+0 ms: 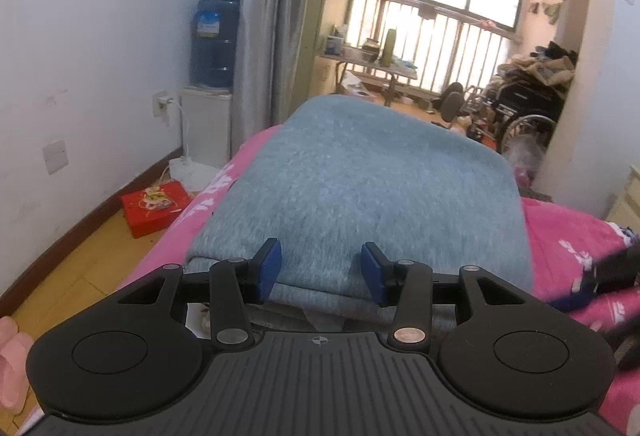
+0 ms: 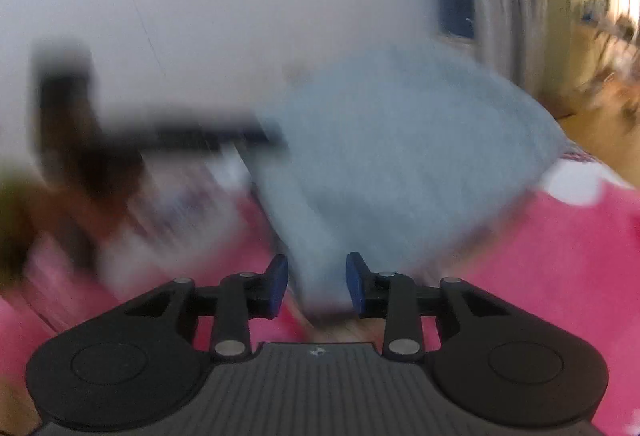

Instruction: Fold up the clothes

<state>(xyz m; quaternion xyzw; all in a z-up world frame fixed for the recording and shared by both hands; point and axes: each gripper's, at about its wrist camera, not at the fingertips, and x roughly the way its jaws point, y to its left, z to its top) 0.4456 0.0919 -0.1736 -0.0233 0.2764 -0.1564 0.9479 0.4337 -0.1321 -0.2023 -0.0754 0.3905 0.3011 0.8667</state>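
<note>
Grey-blue fleece, a folded garment, lies on the bed over a pink bedspread, its thick near edge turned toward me. My left gripper sits at that edge with the jaws parted on either side of the fold, pads not visibly pressing, I think to steady the stack or ready a pinch. My right gripper shows through heavy blur; its jaws straddle a corner of the same garment with gaps at both pads, so I read them as released. Beyond the bed stand a white wall, a blue water jug on its dispenser, grey curtains, a red box on the wood floor and a wheelchair by the barred window.
</note>
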